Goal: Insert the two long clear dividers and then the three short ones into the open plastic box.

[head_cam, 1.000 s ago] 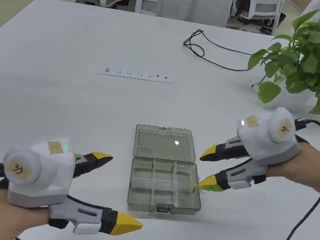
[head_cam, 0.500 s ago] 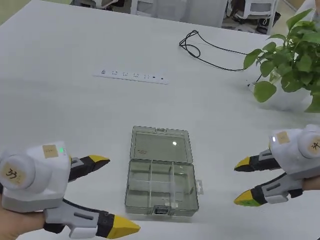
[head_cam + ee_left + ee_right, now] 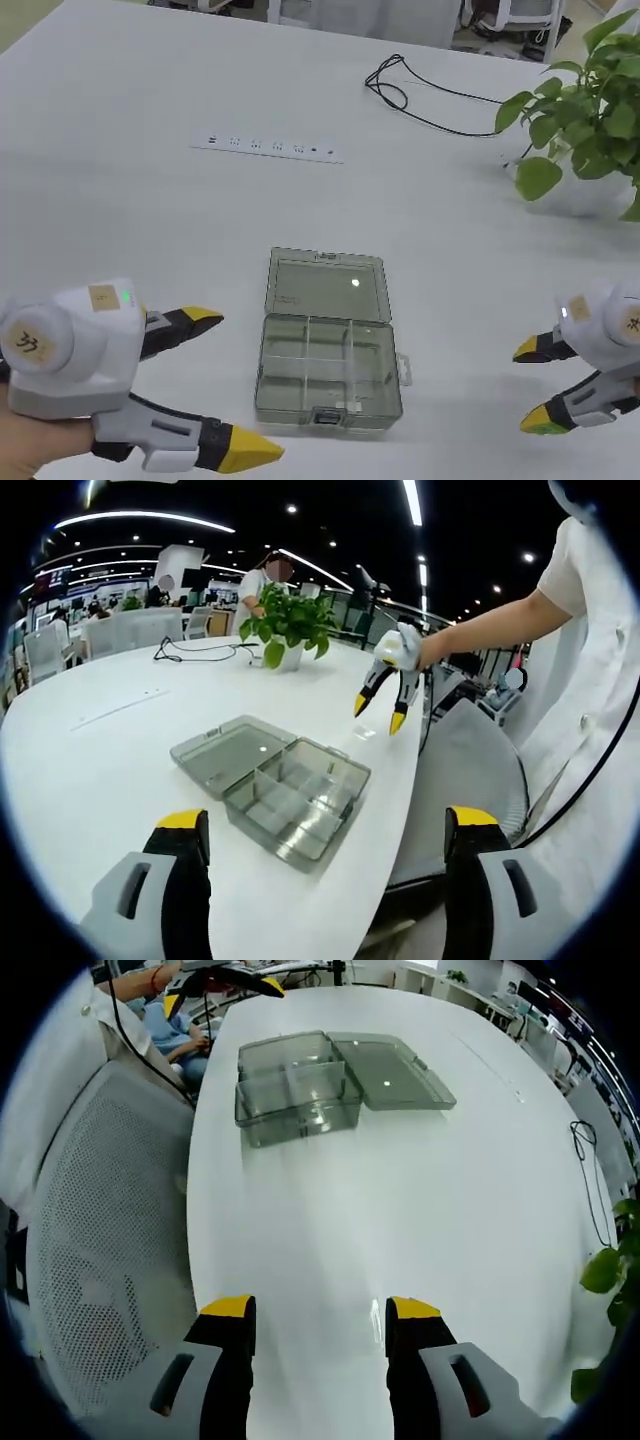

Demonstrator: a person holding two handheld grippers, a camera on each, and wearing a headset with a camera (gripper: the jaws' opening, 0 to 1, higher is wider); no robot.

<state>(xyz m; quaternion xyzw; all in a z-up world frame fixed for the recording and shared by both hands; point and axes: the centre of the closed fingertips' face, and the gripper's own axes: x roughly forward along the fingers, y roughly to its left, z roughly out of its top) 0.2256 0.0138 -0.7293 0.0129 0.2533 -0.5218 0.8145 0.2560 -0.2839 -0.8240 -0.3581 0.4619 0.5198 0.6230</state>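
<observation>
The open clear plastic box (image 3: 328, 382) lies near the table's front edge, its lid (image 3: 325, 285) folded flat behind it. Clear dividers (image 3: 322, 352) stand inside and split it into several compartments. My left gripper (image 3: 230, 385) hovers open to the left of the box, holding nothing. My right gripper (image 3: 533, 388) is open and bare, well off to the right of the box. The left gripper view has the box (image 3: 300, 800) ahead between the open jaws, with the right gripper (image 3: 380, 708) beyond it. From the right gripper (image 3: 320, 1308) the box (image 3: 295, 1095) lies far ahead.
A white power strip (image 3: 268, 148) lies across the middle of the table and a black cable (image 3: 420, 95) coils behind it. A potted plant (image 3: 585, 110) stands at the far right. A mesh chair (image 3: 100, 1240) sits against the table's near edge.
My right gripper has drawn away from the box's right side, moving right and toward the near edge, jaws still open. The left gripper has hardly moved.
</observation>
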